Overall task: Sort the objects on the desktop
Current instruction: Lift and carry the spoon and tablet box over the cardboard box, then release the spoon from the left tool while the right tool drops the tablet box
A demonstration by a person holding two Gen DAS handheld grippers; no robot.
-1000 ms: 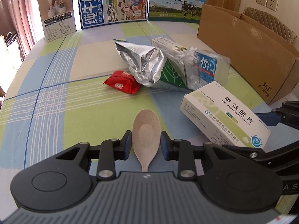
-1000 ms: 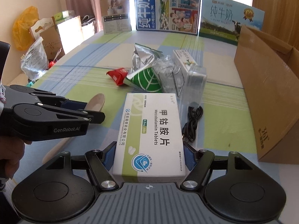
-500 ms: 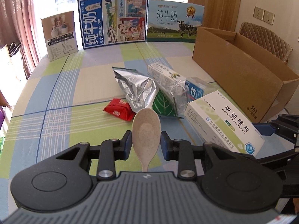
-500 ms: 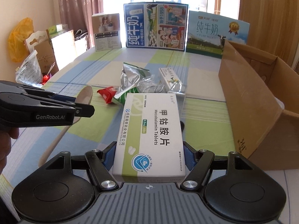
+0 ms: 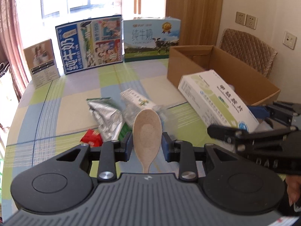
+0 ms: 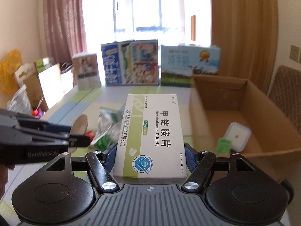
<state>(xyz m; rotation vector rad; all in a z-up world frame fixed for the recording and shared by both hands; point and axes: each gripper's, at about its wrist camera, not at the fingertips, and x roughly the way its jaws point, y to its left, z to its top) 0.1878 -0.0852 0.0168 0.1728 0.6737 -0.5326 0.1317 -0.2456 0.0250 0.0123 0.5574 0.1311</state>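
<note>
My left gripper (image 5: 147,146) is shut on a beige spoon (image 5: 147,131), bowl pointing away, held above the checked tablecloth. My right gripper (image 6: 149,159) is shut on a white and green tablet box (image 6: 150,131), also raised off the table. In the left wrist view that tablet box (image 5: 216,98) hangs at the right, in front of the open cardboard box (image 5: 235,79). In the right wrist view the spoon (image 6: 80,125) and the left gripper (image 6: 71,141) sit at the left. The cardboard box (image 6: 216,98) holds a white square container (image 6: 238,136) and a green packet (image 6: 223,146).
On the table lie a silver foil bag (image 5: 106,116), a red packet (image 5: 92,138), a small white and green carton (image 5: 137,100) and crumpled clear plastic (image 5: 165,114). Milk cartons (image 5: 92,45) stand along the far edge. A padded chair (image 5: 248,50) stands behind the cardboard box.
Both grippers have risen with the spoon and the tablet box, so the table items look farther away. The inside of the cardboard box has come into view on the right.
</note>
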